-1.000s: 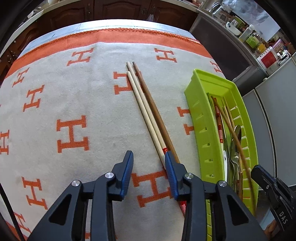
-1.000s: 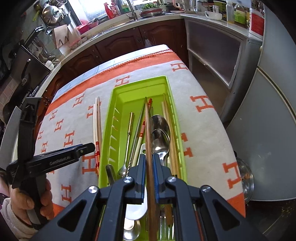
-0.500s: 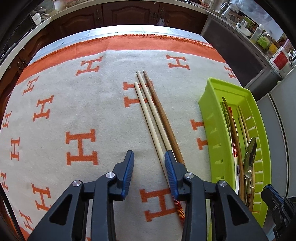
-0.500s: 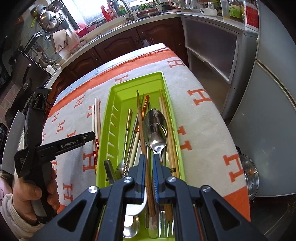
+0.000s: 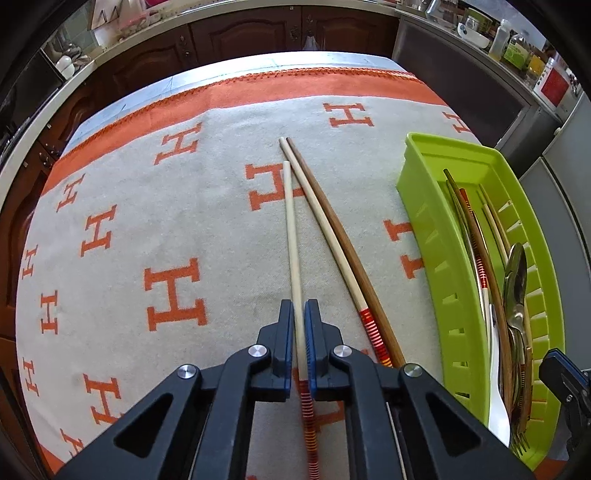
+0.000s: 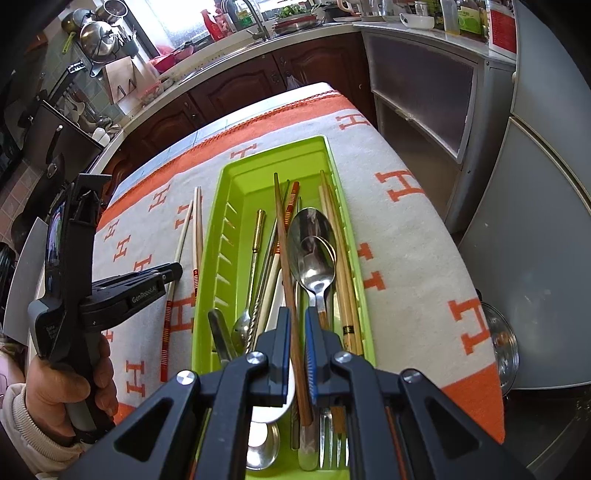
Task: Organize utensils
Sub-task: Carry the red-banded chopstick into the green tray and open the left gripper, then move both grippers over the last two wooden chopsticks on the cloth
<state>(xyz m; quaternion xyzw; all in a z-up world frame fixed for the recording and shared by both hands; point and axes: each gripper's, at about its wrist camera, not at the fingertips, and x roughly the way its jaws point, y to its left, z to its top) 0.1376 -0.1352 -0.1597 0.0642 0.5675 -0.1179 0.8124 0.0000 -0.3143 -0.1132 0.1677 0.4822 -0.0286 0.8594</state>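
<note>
My left gripper is shut on a pale chopstick with a red-striped end, lying along the H-patterned cloth. Two more chopsticks, one pale and one brown, lie just right of it. The green tray with spoons and chopsticks stands further right. In the right wrist view my right gripper hovers over the tray; its jaws stand slightly apart around a brown chopstick that rests in the tray. The left gripper shows at left with its pale chopstick.
Spoons, forks and several chopsticks fill the tray. The cloth's right edge drops off beside a grey cabinet. Dark kitchen cabinets stand beyond the table's far edge.
My left gripper has shut on the pale chopstick and swung it away from the other two. My right gripper's jaws have eased apart around the brown chopstick, which now lies in the tray.
</note>
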